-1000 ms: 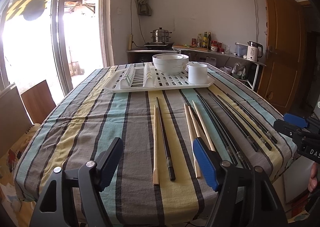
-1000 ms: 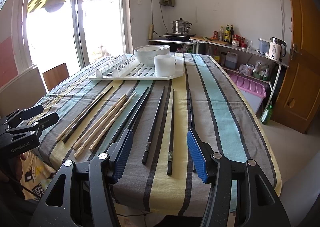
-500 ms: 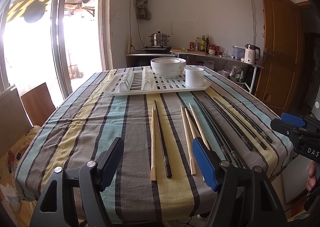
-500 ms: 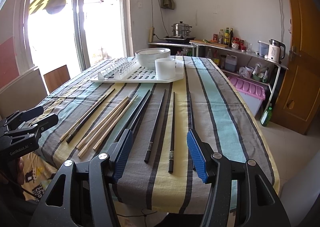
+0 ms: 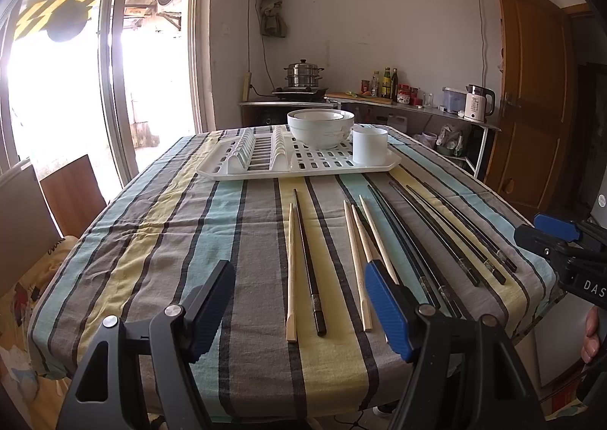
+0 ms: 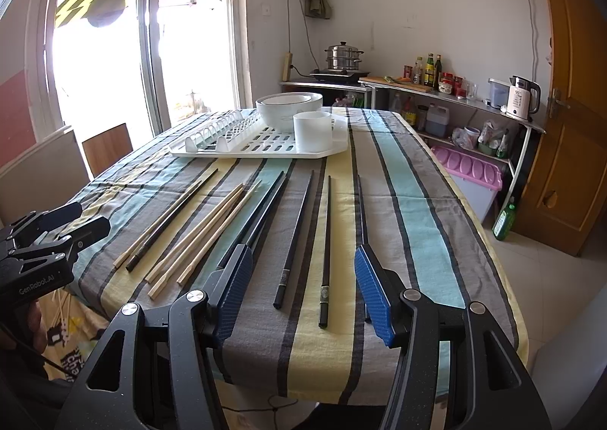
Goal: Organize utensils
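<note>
2 hand-held grippers, left (image 5: pixel 299 308) and right (image 6: pixel 303 293), are held released; 1 chopstick (image 6: pixel 325 248) should be pinched mid-shaft.

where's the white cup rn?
The white cup stands upright on the near right corner of the white drying rack, at the table's far end, right beside the stacked bowls.
</note>
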